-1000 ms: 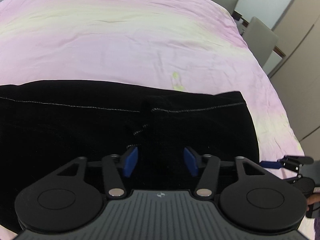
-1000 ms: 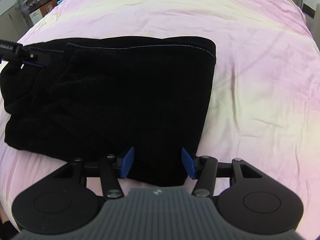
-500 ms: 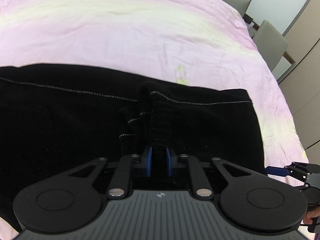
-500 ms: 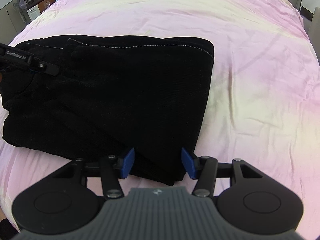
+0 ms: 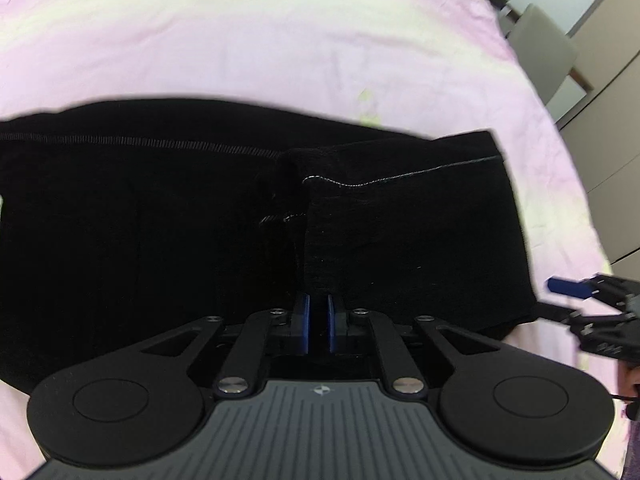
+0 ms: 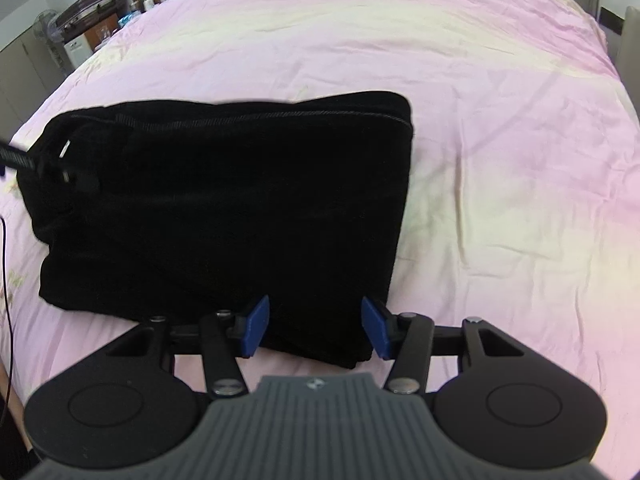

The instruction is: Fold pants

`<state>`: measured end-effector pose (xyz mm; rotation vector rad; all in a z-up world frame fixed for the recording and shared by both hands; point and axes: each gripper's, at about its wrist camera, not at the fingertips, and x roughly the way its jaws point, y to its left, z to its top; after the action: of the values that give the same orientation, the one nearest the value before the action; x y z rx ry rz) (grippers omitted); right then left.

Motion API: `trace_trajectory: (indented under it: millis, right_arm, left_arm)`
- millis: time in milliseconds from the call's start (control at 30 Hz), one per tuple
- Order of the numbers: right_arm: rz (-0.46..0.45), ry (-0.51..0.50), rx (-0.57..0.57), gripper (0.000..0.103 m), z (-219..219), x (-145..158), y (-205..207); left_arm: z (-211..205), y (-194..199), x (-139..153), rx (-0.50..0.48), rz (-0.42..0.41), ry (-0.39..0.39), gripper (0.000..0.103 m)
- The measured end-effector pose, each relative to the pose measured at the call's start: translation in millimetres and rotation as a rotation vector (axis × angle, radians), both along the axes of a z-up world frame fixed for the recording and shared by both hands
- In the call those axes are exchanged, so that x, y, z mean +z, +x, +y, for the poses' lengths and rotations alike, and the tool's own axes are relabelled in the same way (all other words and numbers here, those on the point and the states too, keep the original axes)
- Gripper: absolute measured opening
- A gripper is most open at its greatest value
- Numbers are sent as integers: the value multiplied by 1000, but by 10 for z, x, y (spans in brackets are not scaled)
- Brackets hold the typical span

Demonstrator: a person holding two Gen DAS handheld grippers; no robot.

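Black pants (image 5: 160,220) lie folded into a thick rectangle on the pink bed sheet (image 5: 240,40). My left gripper (image 5: 318,320) is shut on a pinched ridge of the pants' fabric near the near edge, and the cloth rises in a fold between the blue pads. In the right wrist view the pants (image 6: 240,200) fill the left centre. My right gripper (image 6: 316,328) is open, its blue pads straddling the near right corner of the pants without closing on it. The left gripper (image 6: 24,160) shows at the far left edge of that view.
The bed sheet (image 6: 500,160) spreads wide to the right and beyond the pants. A grey chair (image 5: 544,44) and wardrobe doors stand past the bed's far right. A cabinet with clutter (image 6: 92,12) stands at the far left corner. The right gripper (image 5: 592,312) shows at the right edge.
My left gripper closed on the pants' fabric and pulled up a ridge. My right gripper stayed open and shifted slightly toward the near right corner.
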<state>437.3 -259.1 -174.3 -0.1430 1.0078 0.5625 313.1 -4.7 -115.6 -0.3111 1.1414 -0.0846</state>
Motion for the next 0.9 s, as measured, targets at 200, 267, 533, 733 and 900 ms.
trace_trajectory:
  millis: [200, 267, 533, 733, 900]
  right_arm:
    - [22, -21, -60, 40, 3, -241, 105]
    - [26, -34, -65, 41, 8, -344, 113]
    - [36, -16, -79, 43, -26, -385, 156]
    - [43, -13, -74, 43, -10, -386, 200]
    - [54, 5, -84, 45, -24, -373, 211]
  left_arm:
    - [82, 64, -230, -3, -5, -27, 13]
    - [170, 33, -191, -12, -23, -56, 30]
    - [310, 117, -215, -6, -119, -133, 85]
    - [318, 342, -605, 43, -73, -159, 64]
    - [285, 322, -530, 68, -86, -166, 26]
